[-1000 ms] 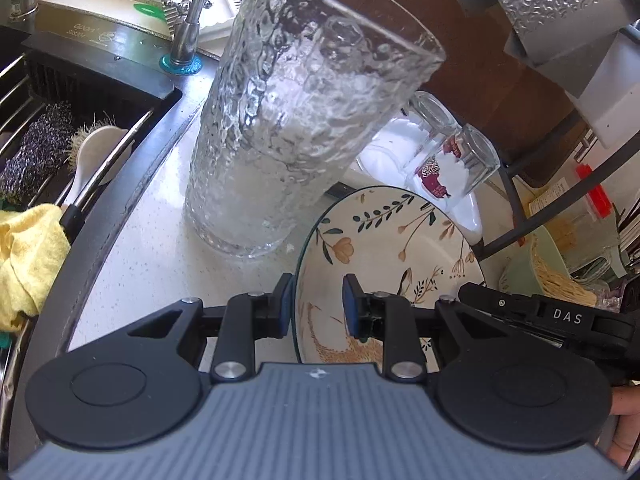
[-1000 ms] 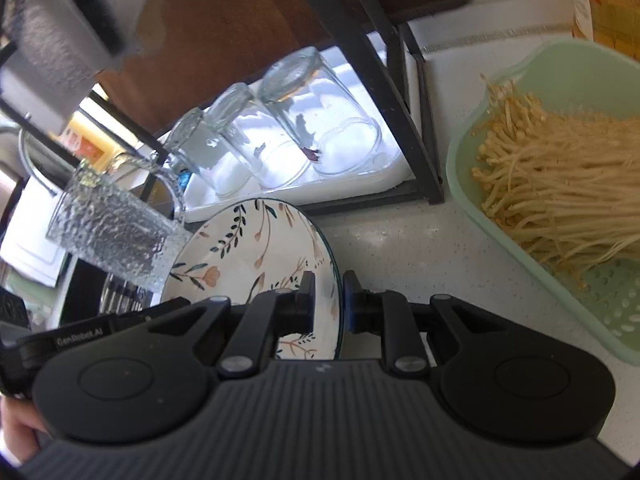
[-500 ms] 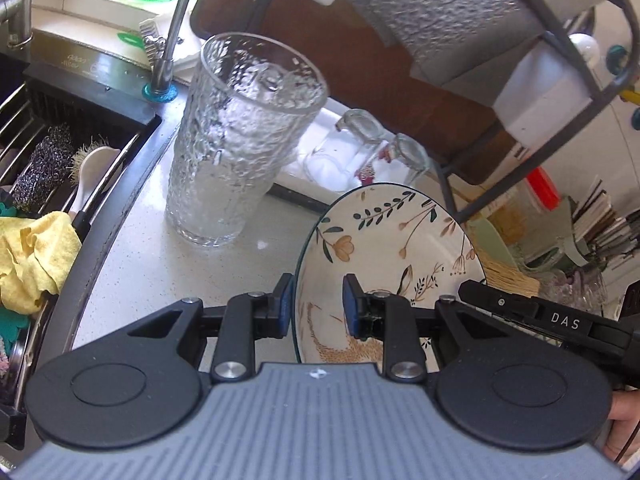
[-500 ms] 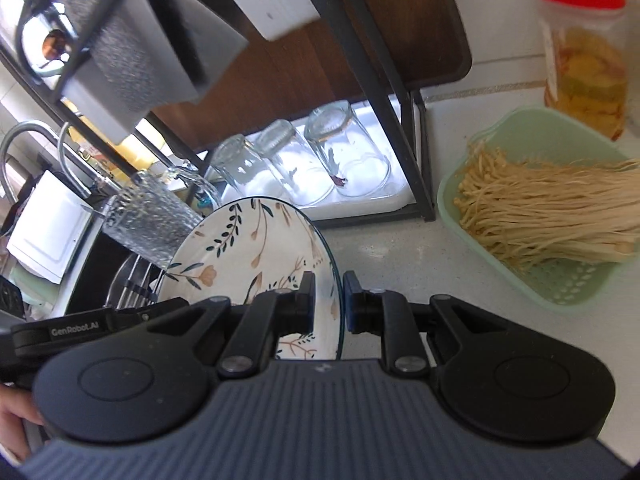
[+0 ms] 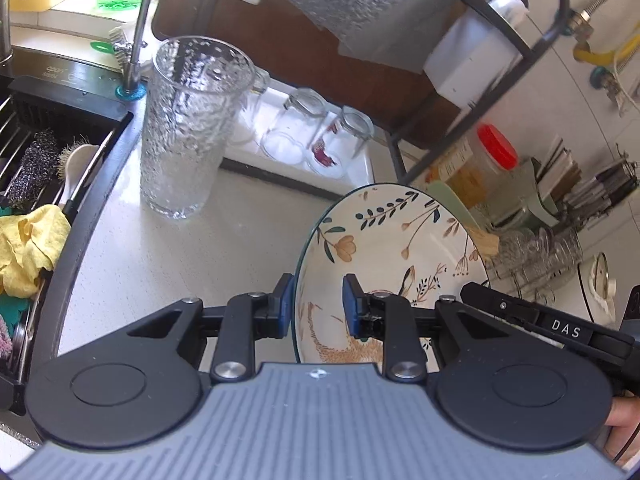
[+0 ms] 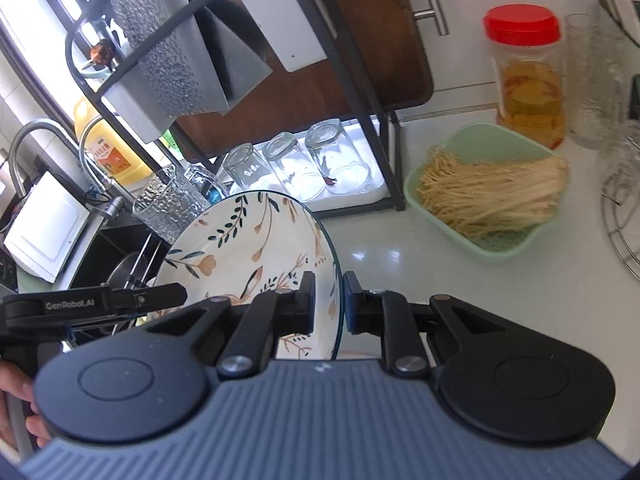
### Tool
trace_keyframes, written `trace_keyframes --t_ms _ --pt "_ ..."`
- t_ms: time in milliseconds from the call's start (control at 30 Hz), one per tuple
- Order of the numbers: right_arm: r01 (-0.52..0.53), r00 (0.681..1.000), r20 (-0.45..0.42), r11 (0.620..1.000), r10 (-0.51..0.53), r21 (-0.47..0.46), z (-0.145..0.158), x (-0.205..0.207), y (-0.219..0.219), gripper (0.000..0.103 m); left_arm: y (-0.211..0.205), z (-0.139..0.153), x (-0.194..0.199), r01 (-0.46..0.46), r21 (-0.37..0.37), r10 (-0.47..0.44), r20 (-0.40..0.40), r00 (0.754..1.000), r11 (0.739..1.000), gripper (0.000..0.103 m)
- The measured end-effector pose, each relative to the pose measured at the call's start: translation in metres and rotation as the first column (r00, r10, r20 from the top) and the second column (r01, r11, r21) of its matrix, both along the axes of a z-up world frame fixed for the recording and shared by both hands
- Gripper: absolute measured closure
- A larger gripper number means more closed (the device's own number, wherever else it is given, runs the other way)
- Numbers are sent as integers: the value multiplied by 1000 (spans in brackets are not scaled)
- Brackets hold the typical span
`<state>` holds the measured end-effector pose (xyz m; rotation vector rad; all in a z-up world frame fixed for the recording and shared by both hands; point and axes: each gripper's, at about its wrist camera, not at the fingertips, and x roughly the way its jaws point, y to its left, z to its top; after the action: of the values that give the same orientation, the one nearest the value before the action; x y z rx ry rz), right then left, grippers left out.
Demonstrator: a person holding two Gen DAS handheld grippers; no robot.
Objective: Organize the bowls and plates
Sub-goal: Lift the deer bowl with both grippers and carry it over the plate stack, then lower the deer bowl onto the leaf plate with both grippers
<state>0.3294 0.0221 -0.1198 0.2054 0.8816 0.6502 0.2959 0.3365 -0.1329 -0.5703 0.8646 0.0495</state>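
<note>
A floral bowl with a green rim [image 5: 384,248] is held up on edge above the white counter. My left gripper [image 5: 316,300] is shut on its left rim, one pad outside and one inside. My right gripper [image 6: 329,296] is shut on the opposite rim of the same bowl [image 6: 248,240]. The right gripper's body shows at the right of the left wrist view, and the left gripper's body shows at the left of the right wrist view. The bowl's lower part is hidden behind the gripper bodies.
A tall textured glass [image 5: 188,128] stands on the counter [image 5: 224,240] near the sink [image 5: 44,152]. Upturned glasses [image 6: 296,164] sit on a white tray under a black rack [image 6: 368,112]. A green basket of enoki mushrooms [image 6: 488,192] and a red-lidded jar [image 6: 528,76] stand right.
Both grippers have lifted the bowl up and back from the counter. The textured glass and the rack now look smaller and farther away. The grip on the bowl is unchanged.
</note>
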Motion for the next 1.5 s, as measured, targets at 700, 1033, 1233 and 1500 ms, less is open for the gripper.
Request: trace_keyframes --t_ms 700,1033,1233,1500 --pt "146 983 -108 989 -148 -27 -42 -56 -52 84 -39 -51 21 212 20 -206 -167 964 977 73" --pt "128 981 -140 989 -137 -72 -60 -57 -56 84 -52 -55 18 258 63 -237 -234 943 964 73" --pt "117 980 -152 989 -130 -92 -67 -57 -49 84 -49 -52 17 228 48 -209 -259 943 972 73" --pt "134 981 -128 985 -148 -111 -69 -55 -42 84 -50 -49 18 261 66 -233 -279 931 963 73"
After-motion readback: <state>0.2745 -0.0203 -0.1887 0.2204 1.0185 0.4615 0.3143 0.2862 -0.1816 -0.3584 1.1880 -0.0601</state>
